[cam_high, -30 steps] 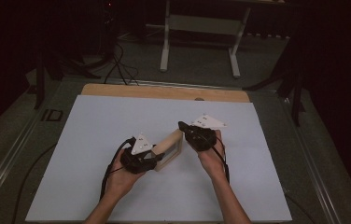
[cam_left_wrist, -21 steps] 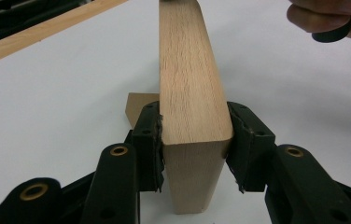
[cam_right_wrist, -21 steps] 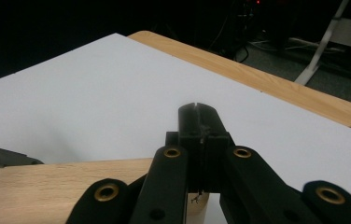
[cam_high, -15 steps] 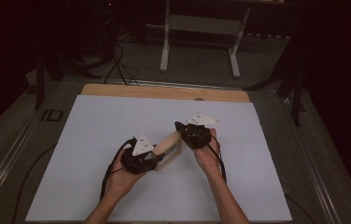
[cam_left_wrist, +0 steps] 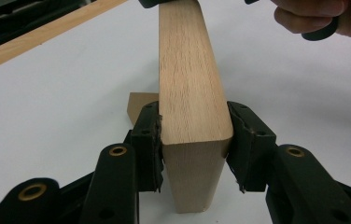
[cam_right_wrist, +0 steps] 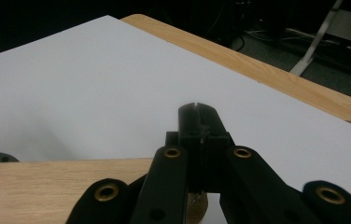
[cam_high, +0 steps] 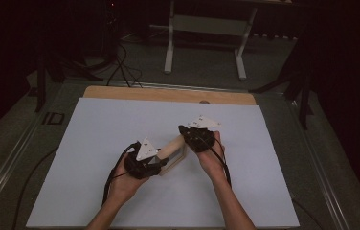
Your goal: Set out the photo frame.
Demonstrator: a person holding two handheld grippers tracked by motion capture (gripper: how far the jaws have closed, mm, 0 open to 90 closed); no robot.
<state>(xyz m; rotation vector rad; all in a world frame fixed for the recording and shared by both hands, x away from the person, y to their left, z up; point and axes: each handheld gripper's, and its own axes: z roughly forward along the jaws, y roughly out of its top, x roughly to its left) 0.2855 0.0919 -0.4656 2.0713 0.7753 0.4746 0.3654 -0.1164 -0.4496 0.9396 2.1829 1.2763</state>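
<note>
Wooden block (cam_high: 172, 149) lies mid-table on the white sheet (cam_high: 87, 143) in the high view, between the left gripper (cam_high: 155, 163) and right gripper (cam_high: 185, 134). Left gripper view: the left gripper (cam_left_wrist: 194, 140) clamps the block (cam_left_wrist: 190, 93) by both sides. Right gripper view: the right gripper (cam_right_wrist: 200, 126) is fully closed, empty, above the block (cam_right_wrist: 47, 186).

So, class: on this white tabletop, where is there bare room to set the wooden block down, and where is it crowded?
Bare white sheet lies left of the left gripper, right of the right gripper toward the table's right edge, and beyond both up to the wooden strip. The middle is crowded: both grippers and the wooden block between them.
</note>
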